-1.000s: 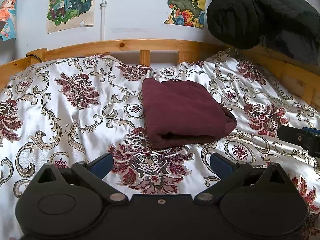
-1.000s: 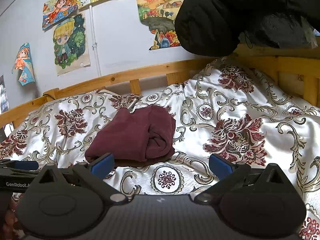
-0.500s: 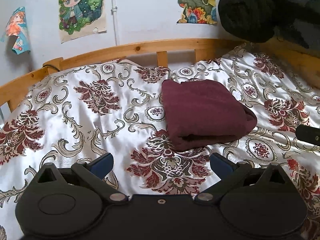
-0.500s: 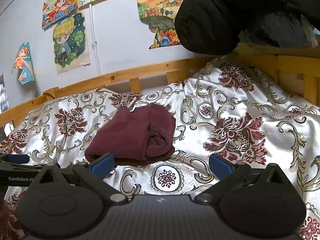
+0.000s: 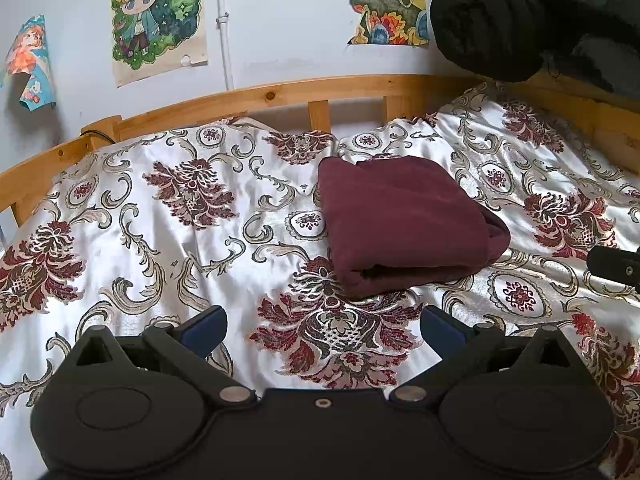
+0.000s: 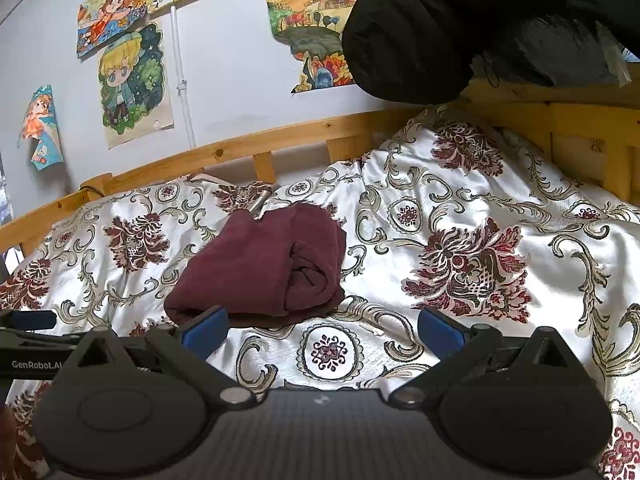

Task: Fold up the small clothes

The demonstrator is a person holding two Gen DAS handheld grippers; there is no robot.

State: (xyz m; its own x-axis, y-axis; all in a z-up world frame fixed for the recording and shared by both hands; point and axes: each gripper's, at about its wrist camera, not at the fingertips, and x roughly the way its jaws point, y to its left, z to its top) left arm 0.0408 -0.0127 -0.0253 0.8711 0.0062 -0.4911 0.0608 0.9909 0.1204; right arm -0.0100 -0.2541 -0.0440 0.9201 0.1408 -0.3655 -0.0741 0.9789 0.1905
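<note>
The maroon garment [image 5: 404,224] lies folded in a compact bundle mid-bedspread [image 5: 160,240], both the left gripper [image 5: 322,326] and the right gripper [image 6: 322,326] spread wide, empty.

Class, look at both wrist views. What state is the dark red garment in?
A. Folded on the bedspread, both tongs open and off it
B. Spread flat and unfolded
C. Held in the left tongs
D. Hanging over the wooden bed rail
A: the dark red fabric garment lies folded on the white floral satin bedspread, with left tongs and right tongs open, short of it.
</note>
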